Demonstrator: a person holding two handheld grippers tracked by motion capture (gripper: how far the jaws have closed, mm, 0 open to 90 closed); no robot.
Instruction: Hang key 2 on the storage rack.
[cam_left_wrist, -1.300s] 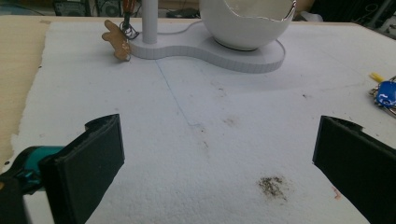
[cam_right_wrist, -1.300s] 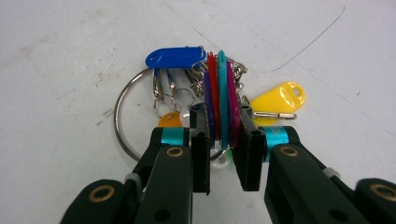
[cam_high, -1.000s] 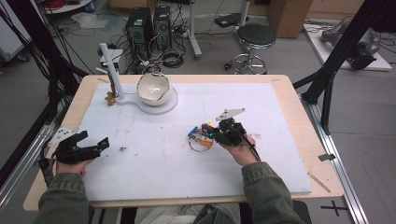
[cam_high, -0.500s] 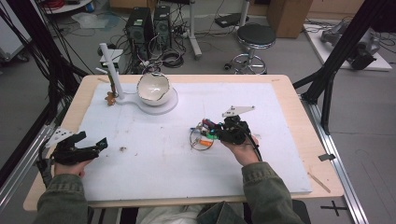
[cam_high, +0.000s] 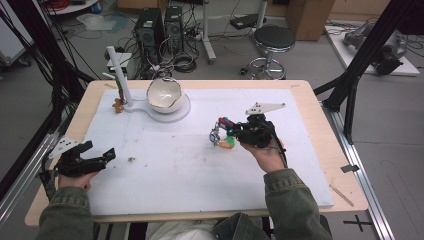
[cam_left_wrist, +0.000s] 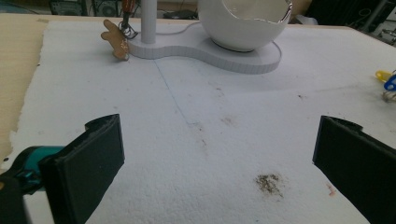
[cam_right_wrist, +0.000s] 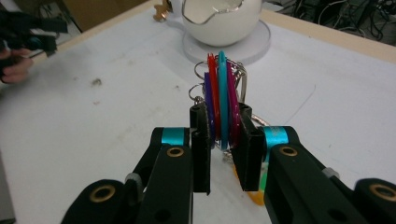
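Observation:
A bunch of flat coloured key tags (cam_high: 222, 133) on metal rings hangs just above the white foam sheet (cam_high: 175, 175), right of centre. My right gripper (cam_high: 231, 131) is shut on it. In the right gripper view the red, teal, purple and magenta tags (cam_right_wrist: 220, 88) stand on edge, squeezed between the two pads of the right gripper (cam_right_wrist: 223, 133). Orange and green pieces dangle below. My left gripper (cam_high: 98, 150) rests at the sheet's left front, open. Its jaws stand wide apart in the left gripper view (cam_left_wrist: 219, 154), with nothing between them.
A white egg-shaped bowl (cam_high: 164, 95) sits on a white stand with a post (cam_high: 119, 72) at the back left. A gingerbread-man charm (cam_high: 118, 105) hangs at the post's foot. A dirt speck (cam_high: 131, 160) marks the sheet near the left gripper.
The right gripper has risen with the key bunch and drifted slightly toward the back right. The left gripper has stayed where it was.

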